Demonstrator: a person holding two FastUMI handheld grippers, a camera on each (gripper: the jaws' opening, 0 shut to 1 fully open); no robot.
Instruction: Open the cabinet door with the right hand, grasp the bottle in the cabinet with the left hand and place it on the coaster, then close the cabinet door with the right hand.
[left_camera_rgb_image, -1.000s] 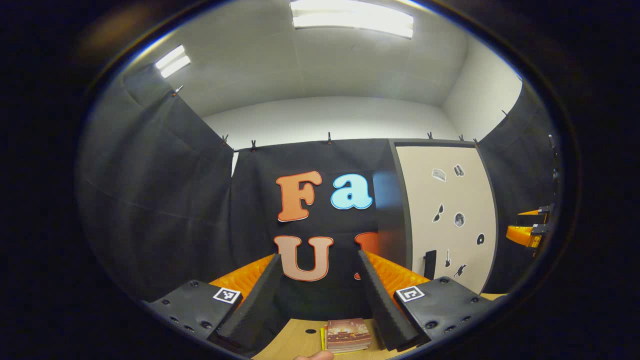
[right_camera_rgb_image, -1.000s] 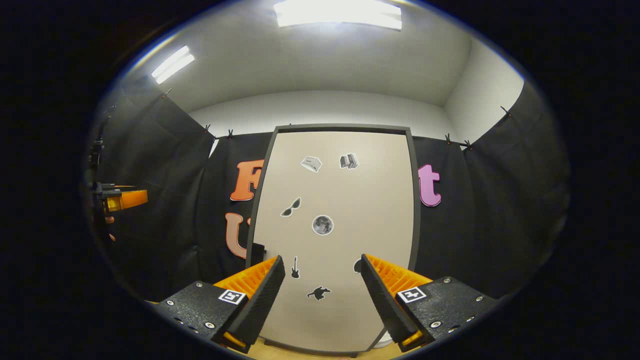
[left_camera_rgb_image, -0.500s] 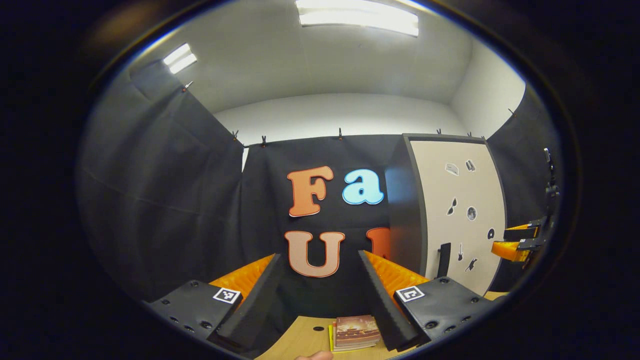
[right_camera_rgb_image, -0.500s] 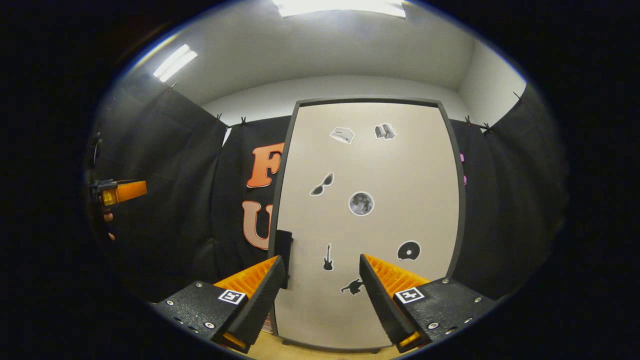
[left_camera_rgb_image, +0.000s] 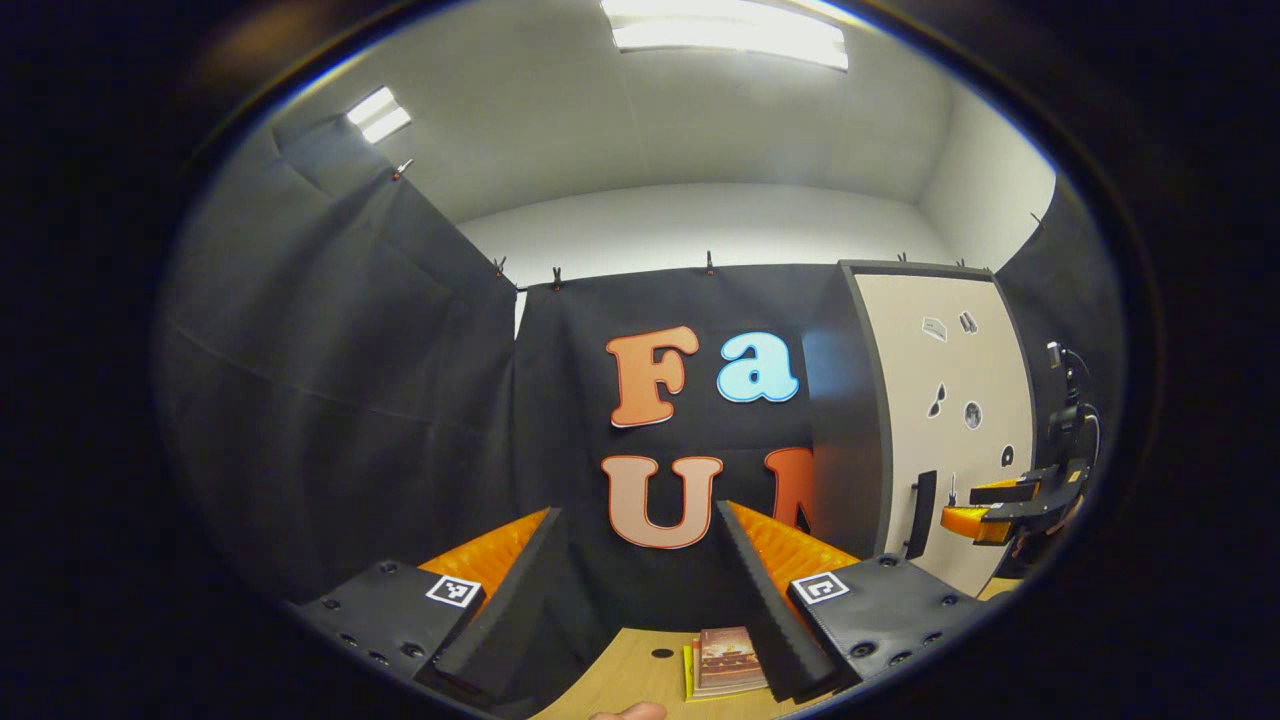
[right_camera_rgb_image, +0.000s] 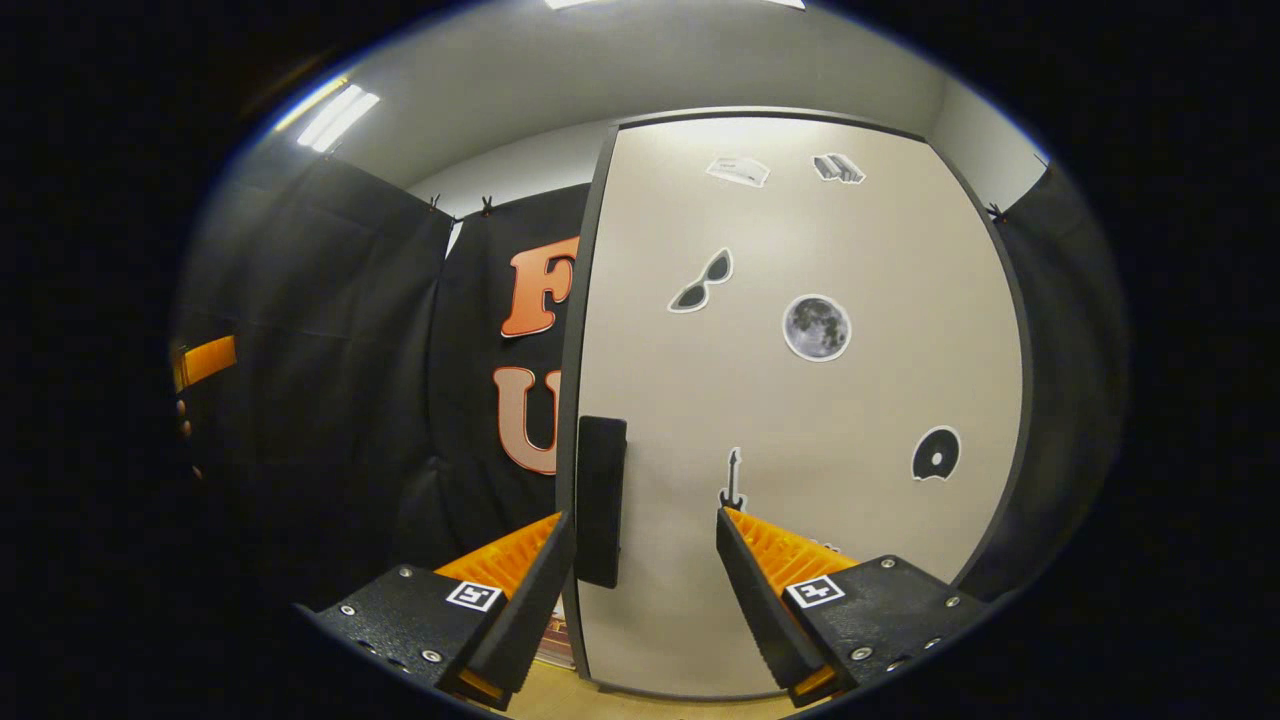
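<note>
The cabinet (right_camera_rgb_image: 800, 400) has a beige door with small stickers, and the door is shut, hiding whatever stands inside. Its black upright handle (right_camera_rgb_image: 600, 500) is at the door's left edge. My right gripper (right_camera_rgb_image: 645, 590) is open close in front of the door, and the handle shows just inside its left finger, farther off. In the left gripper view the cabinet (left_camera_rgb_image: 950, 400) stands at the right with the right gripper (left_camera_rgb_image: 985, 508) near its handle (left_camera_rgb_image: 920, 513). My left gripper (left_camera_rgb_image: 640, 590) is open and holds nothing. A reddish-brown square pad (left_camera_rgb_image: 727, 660), perhaps the coaster, lies on the table below it.
The wooden table (left_camera_rgb_image: 620, 680) shows at the bottom, with a small dark hole (left_camera_rgb_image: 662, 653) near the pad. A fingertip (left_camera_rgb_image: 625, 711) shows at the lower edge. Black cloth walls close the booth at the back and sides. The left gripper (right_camera_rgb_image: 205, 360) appears far left in the right gripper view.
My right gripper has moved closer to the door and toward its left edge, so the handle now lies between its fingers. The left gripper's view has swung left, shifting the cabinet rightward.
</note>
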